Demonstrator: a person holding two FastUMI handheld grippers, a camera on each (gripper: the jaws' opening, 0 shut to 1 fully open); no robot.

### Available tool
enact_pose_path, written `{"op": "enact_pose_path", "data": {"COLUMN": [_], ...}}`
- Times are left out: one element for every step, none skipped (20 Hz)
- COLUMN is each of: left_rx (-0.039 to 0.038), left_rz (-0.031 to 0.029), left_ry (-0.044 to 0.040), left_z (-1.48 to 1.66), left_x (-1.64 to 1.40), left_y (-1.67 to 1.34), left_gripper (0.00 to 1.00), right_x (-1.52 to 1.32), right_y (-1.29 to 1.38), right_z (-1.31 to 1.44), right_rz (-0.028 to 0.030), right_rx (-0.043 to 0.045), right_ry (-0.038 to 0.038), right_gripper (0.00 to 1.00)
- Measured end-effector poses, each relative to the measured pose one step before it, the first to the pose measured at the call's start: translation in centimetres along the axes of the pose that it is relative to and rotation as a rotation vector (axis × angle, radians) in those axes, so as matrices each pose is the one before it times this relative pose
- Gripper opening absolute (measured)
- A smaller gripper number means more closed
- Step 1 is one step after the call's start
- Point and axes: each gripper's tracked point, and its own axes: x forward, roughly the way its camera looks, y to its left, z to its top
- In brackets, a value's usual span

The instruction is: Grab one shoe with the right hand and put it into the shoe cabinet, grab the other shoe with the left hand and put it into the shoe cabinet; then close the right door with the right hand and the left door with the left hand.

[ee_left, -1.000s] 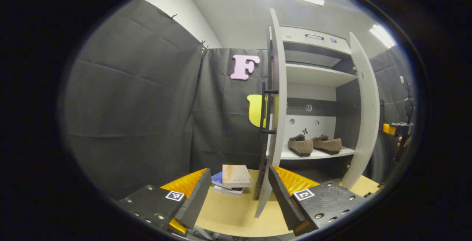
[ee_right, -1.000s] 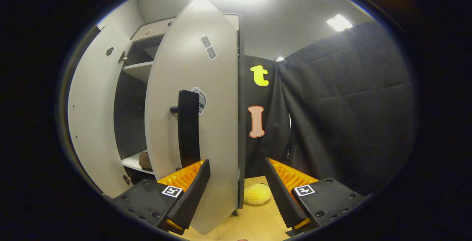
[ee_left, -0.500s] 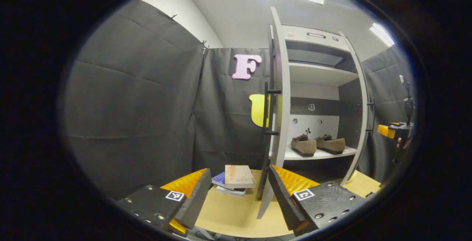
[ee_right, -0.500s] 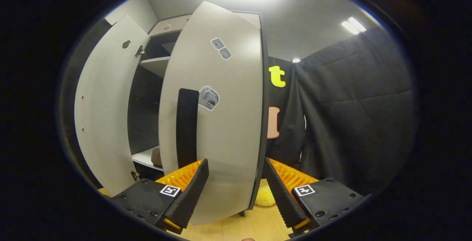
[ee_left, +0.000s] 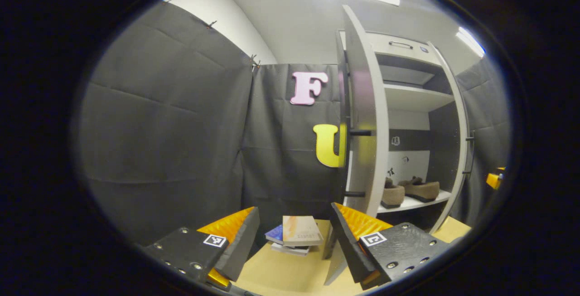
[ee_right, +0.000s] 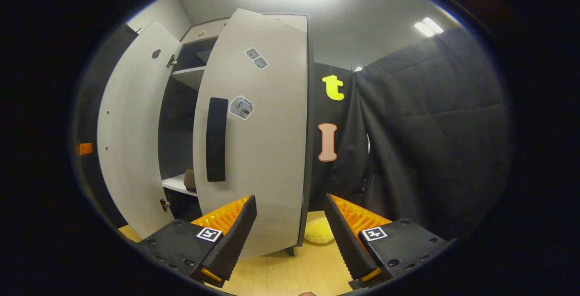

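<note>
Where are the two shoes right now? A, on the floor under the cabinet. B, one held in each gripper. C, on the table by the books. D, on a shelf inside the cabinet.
D: in the left gripper view both shoes sit side by side on a shelf inside the cabinet, past its half-open left door.

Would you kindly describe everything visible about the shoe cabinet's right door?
The right door is a tall, pale grey panel with a dark edge, looking like laminated board. A long black vertical handle sits near its free edge, with small stickers above and beside it. It stands upright and nearly closed, a gap remaining. The right hand-held gripper is open before it, not touching.
</note>
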Motion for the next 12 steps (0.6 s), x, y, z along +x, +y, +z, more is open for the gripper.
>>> {"op": "enact_pose_path", "data": {"left_rx": [-0.0042, -0.00316, -0.00052, 0.00154, 0.00007, -0.00173, -0.00185, 0.00086, 0.00337, 0.00354, -0.00124, 0.00941], "left_rz": [0.00523, 0.00222, 0.00364, 0.00279, 0.00191, -0.00159, -0.00443, -0.00417, -0.00289, -0.00456, -0.01545, 0.00859], "left_ry": [-0.00499, -0.0043, -0.00515, -0.00415, -0.00575, -0.00331, -0.00353, -0.00434, -0.00326, -0.00263, -0.0009, -0.00131], "left_z": [0.369, 0.42, 0.164, 0.35, 0.232, 0.278, 0.086, 0.173, 0.119, 0.207, 0.049, 0.111], "left_x": [0.767, 0.744, 0.788, 0.625, 0.572, 0.661, 0.671, 0.569, 0.483, 0.389, 0.279, -0.205], "left_y": [0.336, 0.217, 0.058, 0.146, 0.024, -0.042, -0.28, -0.264, -0.275, -0.354, -0.64, -0.194], "left_gripper": [0.84, 0.96, 0.84, 0.9, 0.97, 0.96, 0.9, 0.93, 0.9, 0.9, 0.96, 0.9], "right_x": [-0.522, -0.509, -0.487, -0.467, -0.444, -0.334, -0.282, -0.267, -0.159, -0.243, -0.202, -0.142], "right_y": [-0.265, -0.17, -0.16, -0.125, -0.203, -0.33, -0.336, -0.279, -0.183, -0.232, -0.24, -0.243], "right_z": [-0.184, -0.105, -0.066, -0.116, -0.074, -0.157, -0.033, -0.158, -0.076, -0.198, -0.066, -0.057], "right_rz": [-0.0004, 0.0037, 0.00383, 0.00332, -0.00195, -0.00486, -0.00566, -0.00627, -0.0039, -0.00221, -0.00082, -0.00275], "right_rx": [-0.00088, 0.00333, 0.00429, 0.00093, -0.005, -0.0096, -0.01255, -0.01128, -0.00688, -0.00188, 0.0011, 0.00119], "right_ry": [0.00169, -0.00165, -0.00144, -0.00077, 0.00026, -0.00096, -0.00013, 0.00323, 0.00359, 0.00328, 0.00147, 0.00094], "right_gripper": [0.96, 0.96, 0.96, 0.96, 0.93, 0.93, 0.96, 0.96, 0.96, 0.96, 0.93, 0.93]}}
